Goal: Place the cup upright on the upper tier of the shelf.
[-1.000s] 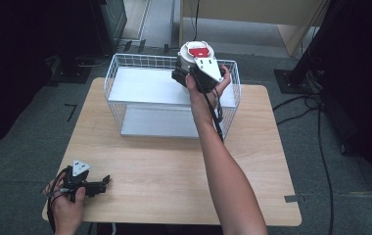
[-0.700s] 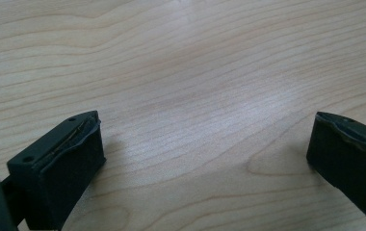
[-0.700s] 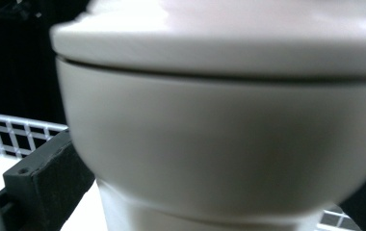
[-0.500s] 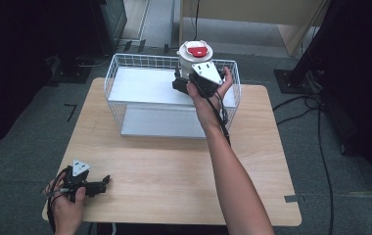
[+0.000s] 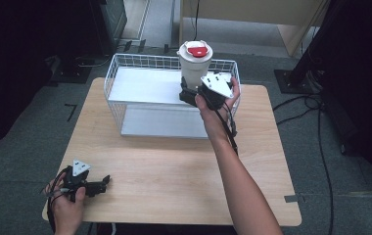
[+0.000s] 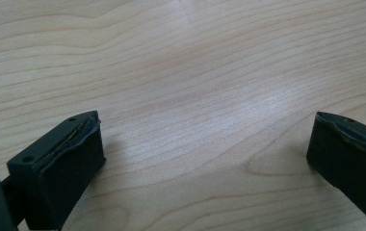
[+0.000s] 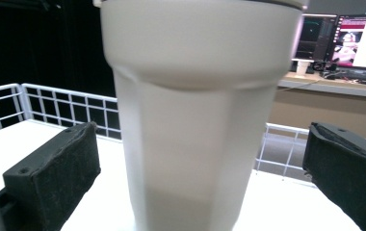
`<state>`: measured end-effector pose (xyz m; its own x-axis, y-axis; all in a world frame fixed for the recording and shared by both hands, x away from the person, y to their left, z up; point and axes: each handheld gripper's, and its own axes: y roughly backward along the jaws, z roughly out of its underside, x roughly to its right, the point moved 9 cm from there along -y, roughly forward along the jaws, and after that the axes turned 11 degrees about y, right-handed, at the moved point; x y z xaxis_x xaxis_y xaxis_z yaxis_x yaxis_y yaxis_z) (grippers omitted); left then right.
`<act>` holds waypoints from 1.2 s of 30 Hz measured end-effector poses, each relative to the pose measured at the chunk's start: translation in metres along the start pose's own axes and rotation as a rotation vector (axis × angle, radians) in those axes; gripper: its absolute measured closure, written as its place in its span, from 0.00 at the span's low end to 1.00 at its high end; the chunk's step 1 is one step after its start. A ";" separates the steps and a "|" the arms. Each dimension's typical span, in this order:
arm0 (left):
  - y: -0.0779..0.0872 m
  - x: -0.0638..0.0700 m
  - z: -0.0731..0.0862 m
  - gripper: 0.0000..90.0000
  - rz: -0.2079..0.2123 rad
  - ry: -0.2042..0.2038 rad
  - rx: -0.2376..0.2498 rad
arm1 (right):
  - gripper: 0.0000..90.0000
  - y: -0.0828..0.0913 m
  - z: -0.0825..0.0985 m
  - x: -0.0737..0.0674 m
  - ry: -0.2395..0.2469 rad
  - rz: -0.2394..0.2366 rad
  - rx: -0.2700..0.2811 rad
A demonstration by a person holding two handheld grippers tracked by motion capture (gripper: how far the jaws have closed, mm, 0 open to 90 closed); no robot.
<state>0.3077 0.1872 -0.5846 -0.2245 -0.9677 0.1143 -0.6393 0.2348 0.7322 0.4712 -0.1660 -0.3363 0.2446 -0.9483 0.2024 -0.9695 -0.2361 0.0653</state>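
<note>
The white tumbler (image 5: 195,63), upright in the wire basket (image 5: 120,90) at the far side of the desk (image 5: 174,171), is flanked by the wide-open, empty right hand-held gripper (image 5: 188,94), while the left hand-held gripper (image 5: 103,183), likewise open and empty, is held at the near left corner.

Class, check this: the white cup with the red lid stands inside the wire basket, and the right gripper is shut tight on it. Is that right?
Not quite. The white cup does stand inside the wire basket, but the right gripper is open: the right gripper view shows its jaws spread wide, clear of the cup on both sides.
</note>
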 end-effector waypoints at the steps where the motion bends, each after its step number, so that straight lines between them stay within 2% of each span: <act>1: 0.000 0.000 0.000 0.00 0.000 0.001 0.003 | 0.00 0.006 0.002 0.001 0.001 -0.001 0.004; 9: 0.000 0.000 0.000 0.00 0.000 0.002 0.002 | 0.00 0.026 0.017 0.006 0.015 -0.027 0.004; 14: 0.000 0.000 0.000 0.00 0.000 0.003 0.002 | 0.00 0.044 0.027 0.013 -0.009 -0.032 0.012; 19: 0.000 0.000 0.000 0.00 0.000 0.003 0.003 | 0.00 0.058 0.034 0.017 -0.010 -0.034 0.021; 30: 0.000 0.000 0.000 0.00 0.001 0.002 0.000 | 0.00 0.080 0.057 0.028 0.014 -0.018 0.012; 36: 0.000 0.000 0.000 0.00 0.000 0.003 0.002 | 0.00 0.092 0.074 0.038 -0.018 -0.003 -0.006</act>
<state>0.3078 0.1869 -0.5846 -0.2228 -0.9679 0.1163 -0.6406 0.2353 0.7309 0.3900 -0.2399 -0.3949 0.2473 -0.9512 0.1845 -0.9686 -0.2380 0.0717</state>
